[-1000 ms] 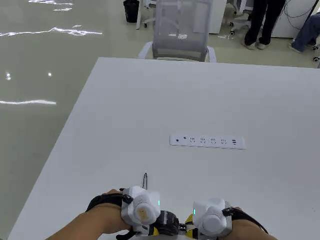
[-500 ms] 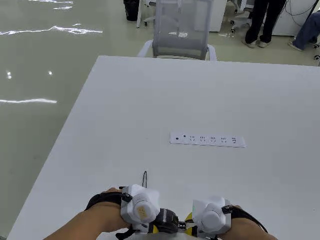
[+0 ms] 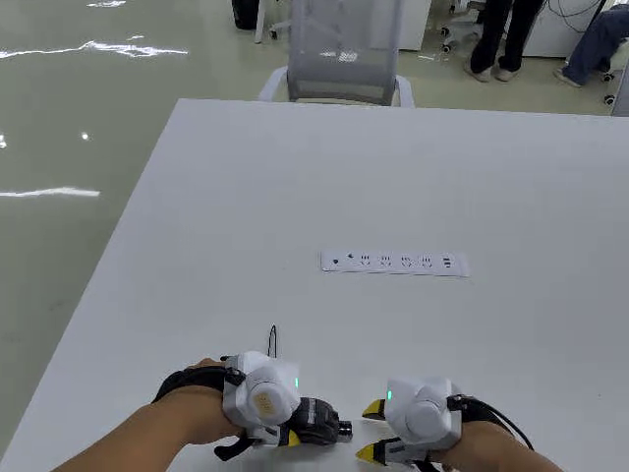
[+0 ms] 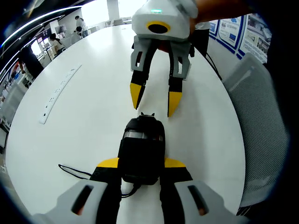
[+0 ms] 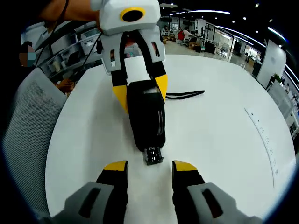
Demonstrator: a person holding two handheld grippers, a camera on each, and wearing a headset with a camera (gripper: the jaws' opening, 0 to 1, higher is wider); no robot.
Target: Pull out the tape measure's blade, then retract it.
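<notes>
The black tape measure point(image 3: 322, 421) lies low over the table's near edge, and my left gripper point(image 3: 295, 433) is shut on its body. The left gripper view has the case point(image 4: 141, 144) between my yellow-tipped jaws point(image 4: 141, 164). Its blade hook point(image 5: 153, 156) pokes out only slightly and points at my right gripper point(image 3: 370, 431). That gripper is open and faces the hook from a short way off, with nothing between its fingers point(image 5: 150, 168). In the left gripper view the right gripper point(image 4: 155, 98) hangs just beyond the case. A thin black wrist strap point(image 3: 273, 340) trails from the case.
A white power strip point(image 3: 393, 263) lies flat mid-table, well beyond both grippers. A grey mesh chair point(image 3: 339, 44) stands at the table's far edge. People stand on the glossy floor at the back right. The table's left edge point(image 3: 93, 295) runs close to my left arm.
The head camera has tipped down, so both grippers sit higher in view. My right gripper's yellow tips now stand apart, clear of the tape measure's hook. The left gripper keeps its hold.
</notes>
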